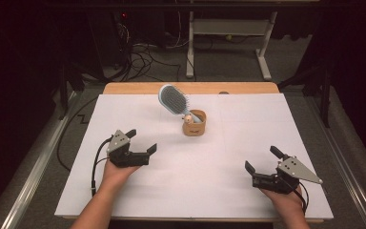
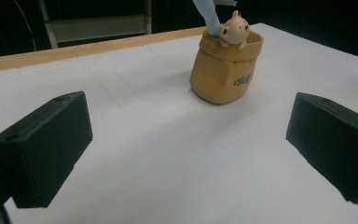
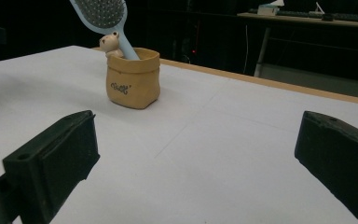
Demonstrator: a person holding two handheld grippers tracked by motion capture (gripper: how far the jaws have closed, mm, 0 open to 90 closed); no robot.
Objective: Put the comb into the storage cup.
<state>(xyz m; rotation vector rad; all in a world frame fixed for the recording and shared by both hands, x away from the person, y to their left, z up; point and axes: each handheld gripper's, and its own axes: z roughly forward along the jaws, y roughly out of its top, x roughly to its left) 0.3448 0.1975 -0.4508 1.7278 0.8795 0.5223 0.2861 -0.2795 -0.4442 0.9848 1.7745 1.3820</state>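
White table (image 1: 171, 191), dark room behind — both my tongs rested on it.
My left gripper (image 1: 143, 141) and right gripper (image 1: 261, 159) stood spread, empty; the blue hairbrush (image 1: 173, 99) leaned in the tan pot (image 1: 194, 124) ahead, between them.

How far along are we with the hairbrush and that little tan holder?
Done, by the look of it: the light blue hairbrush stands handle-down in the tan holder, leaning out to one side. In hand: nothing. The left gripper and right gripper are both open, apart from the holder, over the white table. Left: nothing obvious if putting the brush in was the goal; if it is to come out, nothing has started.
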